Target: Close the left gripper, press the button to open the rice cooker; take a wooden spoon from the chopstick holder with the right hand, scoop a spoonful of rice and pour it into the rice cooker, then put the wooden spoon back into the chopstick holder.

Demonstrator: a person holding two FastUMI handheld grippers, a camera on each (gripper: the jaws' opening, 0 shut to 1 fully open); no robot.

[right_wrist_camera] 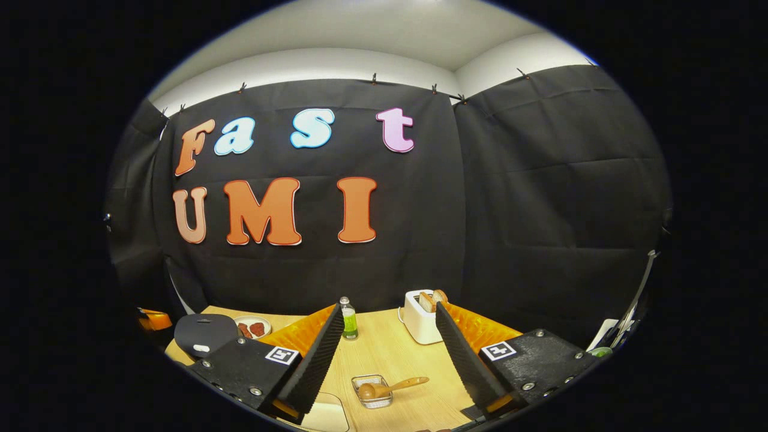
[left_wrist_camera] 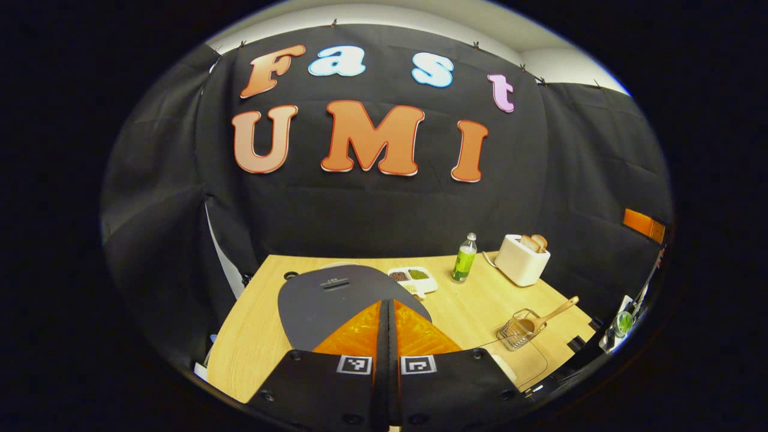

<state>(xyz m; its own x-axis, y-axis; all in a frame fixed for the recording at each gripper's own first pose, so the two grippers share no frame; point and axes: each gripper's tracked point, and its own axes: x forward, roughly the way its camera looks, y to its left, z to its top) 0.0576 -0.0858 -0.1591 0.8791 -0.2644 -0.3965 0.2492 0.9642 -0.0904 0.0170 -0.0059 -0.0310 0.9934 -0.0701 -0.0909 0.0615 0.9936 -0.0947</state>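
**Rice cooker lid down, spoon in its holder**

Rice cooker (left_wrist_camera: 336, 297) is seen closed on the wooden table (left_wrist_camera: 258, 342), its dark grey lid just beyond the left gripper (left_wrist_camera: 387, 318), whose fingers are pressed together with nothing between them. The right gripper (right_wrist_camera: 390, 336) is held spread wide and empty above the table. Between its fingers, the wooden spoon (right_wrist_camera: 390, 387) is seen resting in the wire chopstick holder (right_wrist_camera: 371, 390). A green bottle (right_wrist_camera: 348, 319) and a white toaster (right_wrist_camera: 420, 318) are set farther back.
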